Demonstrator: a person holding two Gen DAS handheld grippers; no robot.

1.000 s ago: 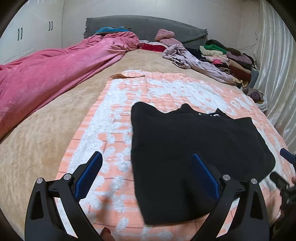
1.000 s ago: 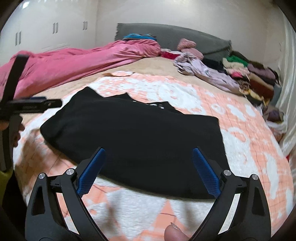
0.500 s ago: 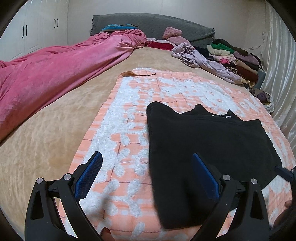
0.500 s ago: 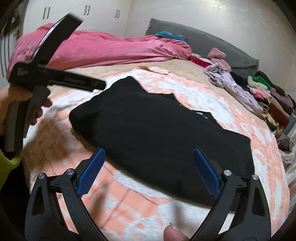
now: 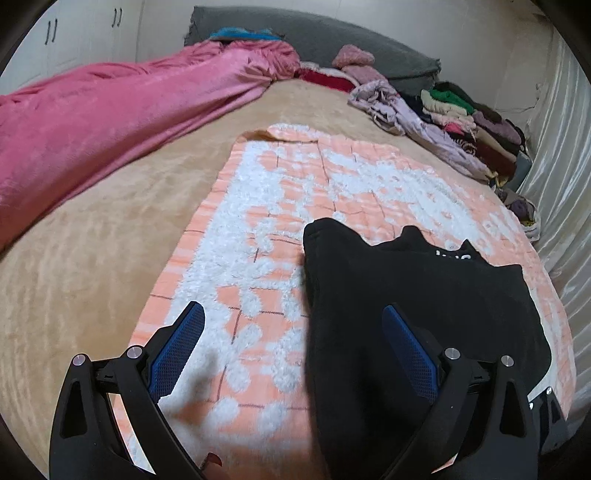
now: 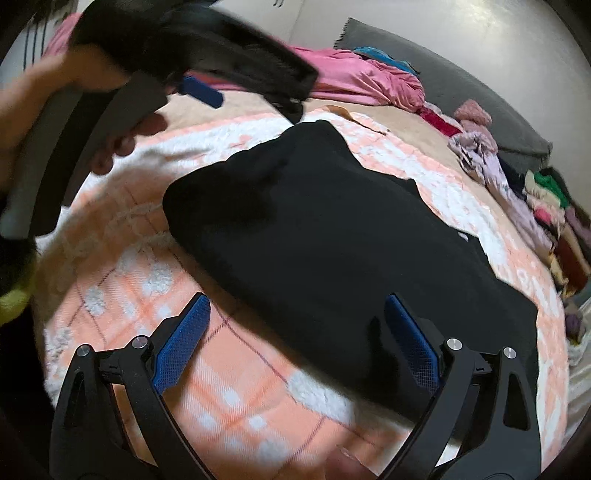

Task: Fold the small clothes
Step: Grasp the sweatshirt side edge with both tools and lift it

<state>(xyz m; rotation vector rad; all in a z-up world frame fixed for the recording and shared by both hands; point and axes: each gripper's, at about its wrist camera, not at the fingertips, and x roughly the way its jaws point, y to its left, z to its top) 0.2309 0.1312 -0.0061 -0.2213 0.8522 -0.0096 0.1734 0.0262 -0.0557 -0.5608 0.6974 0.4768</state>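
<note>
Both grippers — left [image 5: 291,354], right [image 6: 297,341] — gape empty; pinch the garment's [image 6: 332,240] near edge at the blanket's [image 5: 258,236] near edge, lifting evenly.

A wide bed [image 5: 85,236] with a tan plush cover fills the room. An orange-and-white checked blanket [image 5: 280,192] lies spread flat over its middle. A pink quilt [image 5: 110,122] is bunched along the left side, reaching a grey headboard [image 5: 332,40] against a plain pale wall [image 5: 424,22]. White wardrobe doors [image 5: 85,40] with dark handles stand at the far left. A pile of mixed clothes [image 5: 465,122] lines the right edge, beside a shiny pale curtain [image 5: 561,155]. The light is soft and even.
</note>
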